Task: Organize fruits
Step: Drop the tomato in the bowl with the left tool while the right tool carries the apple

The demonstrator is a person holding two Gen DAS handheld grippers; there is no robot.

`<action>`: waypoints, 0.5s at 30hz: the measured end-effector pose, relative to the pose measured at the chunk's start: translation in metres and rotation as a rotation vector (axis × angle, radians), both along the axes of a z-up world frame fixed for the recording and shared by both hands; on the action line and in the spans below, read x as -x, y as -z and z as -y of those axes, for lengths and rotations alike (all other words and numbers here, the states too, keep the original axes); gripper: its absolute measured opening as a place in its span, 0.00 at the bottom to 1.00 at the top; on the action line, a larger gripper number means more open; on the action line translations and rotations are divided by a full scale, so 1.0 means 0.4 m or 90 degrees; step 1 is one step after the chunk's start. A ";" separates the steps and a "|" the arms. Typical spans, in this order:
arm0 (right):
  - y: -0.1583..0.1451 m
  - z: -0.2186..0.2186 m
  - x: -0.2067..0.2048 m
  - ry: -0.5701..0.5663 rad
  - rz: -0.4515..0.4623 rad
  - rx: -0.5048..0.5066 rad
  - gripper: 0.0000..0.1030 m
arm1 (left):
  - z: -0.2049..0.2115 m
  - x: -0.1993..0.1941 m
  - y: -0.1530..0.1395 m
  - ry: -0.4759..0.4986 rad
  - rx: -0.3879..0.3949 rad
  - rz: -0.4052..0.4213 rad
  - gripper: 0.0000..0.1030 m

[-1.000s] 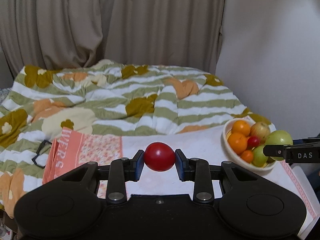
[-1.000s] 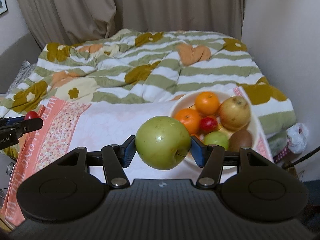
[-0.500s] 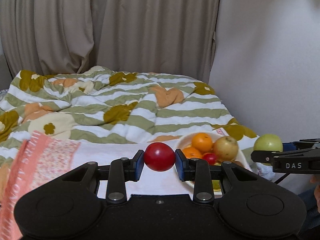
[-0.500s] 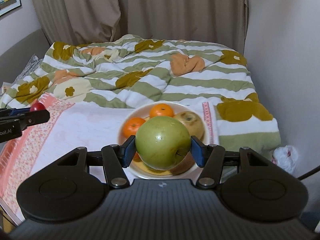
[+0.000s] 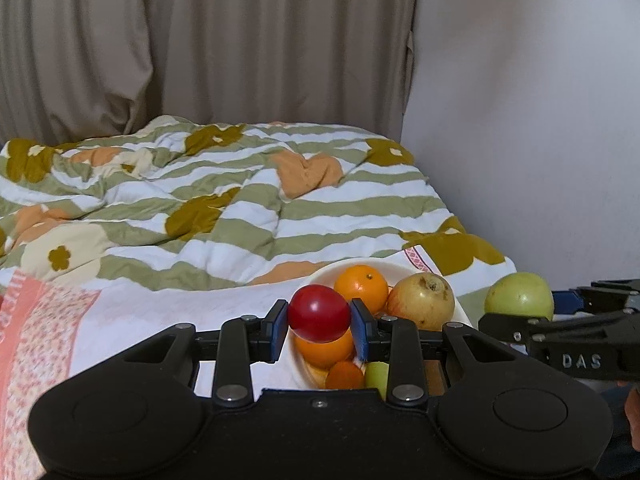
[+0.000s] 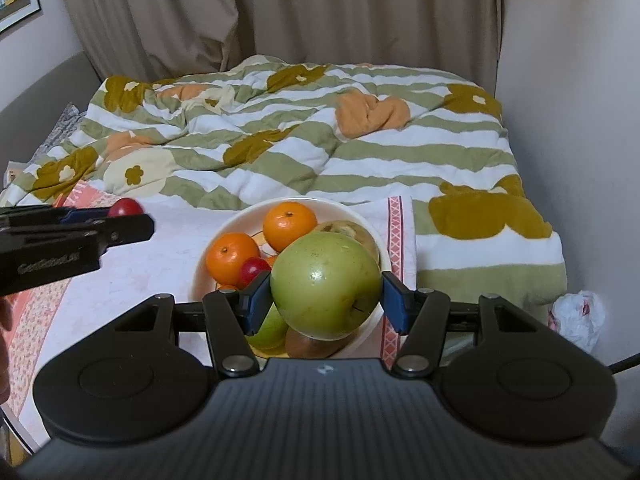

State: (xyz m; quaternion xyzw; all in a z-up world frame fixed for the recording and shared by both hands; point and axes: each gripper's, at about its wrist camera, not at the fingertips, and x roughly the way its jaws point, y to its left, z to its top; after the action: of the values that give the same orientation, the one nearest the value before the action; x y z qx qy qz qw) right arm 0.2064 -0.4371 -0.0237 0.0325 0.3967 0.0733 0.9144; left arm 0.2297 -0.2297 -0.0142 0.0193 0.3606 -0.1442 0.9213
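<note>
My left gripper [image 5: 319, 320] is shut on a red tomato [image 5: 319, 313] and holds it above the near left rim of the white bowl [image 5: 298, 364]. My right gripper [image 6: 326, 294] is shut on a large green apple [image 6: 326, 286], above the bowl [image 6: 202, 270]. The bowl holds two oranges [image 6: 289, 220], a small red fruit [image 6: 253, 269], a yellowish apple [image 5: 421, 300], another green fruit and a brown one. The right gripper with the apple [image 5: 519, 294] shows at the right of the left wrist view. The left gripper with the tomato [image 6: 126, 207] shows at the left of the right wrist view.
The bowl stands on a white and pink cloth [image 6: 132, 276] over a bed with a striped floral blanket [image 6: 304, 136]. A wall [image 5: 528, 120] runs along the right, curtains [image 5: 208, 40] behind. A white plastic bag [image 6: 576, 316] lies low right.
Both grippers have moved toward the bowl with their fruit. The left gripper has swung right, so the bowl now sits under the tomato. The apple now hangs over the bowl.
</note>
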 end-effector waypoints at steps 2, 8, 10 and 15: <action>0.009 0.004 -0.012 0.010 -0.008 -0.003 0.71 | 0.009 -0.031 0.013 0.011 -0.005 -0.005 0.35; 0.031 0.003 -0.049 0.037 -0.030 -0.012 0.71 | 0.028 -0.134 0.066 0.044 -0.020 -0.036 0.36; 0.038 0.002 -0.058 0.051 -0.036 -0.017 0.71 | 0.033 -0.166 0.087 0.055 -0.021 -0.046 0.36; 0.053 0.006 -0.076 0.082 -0.047 -0.021 0.71 | 0.045 -0.221 0.130 0.077 -0.024 -0.060 0.36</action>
State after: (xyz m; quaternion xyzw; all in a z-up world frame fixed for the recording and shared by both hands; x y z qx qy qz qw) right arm 0.2367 -0.4393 -0.0449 0.0756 0.4260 0.0199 0.9014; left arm 0.3182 -0.2479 -0.0662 0.0516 0.4047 -0.1937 0.8922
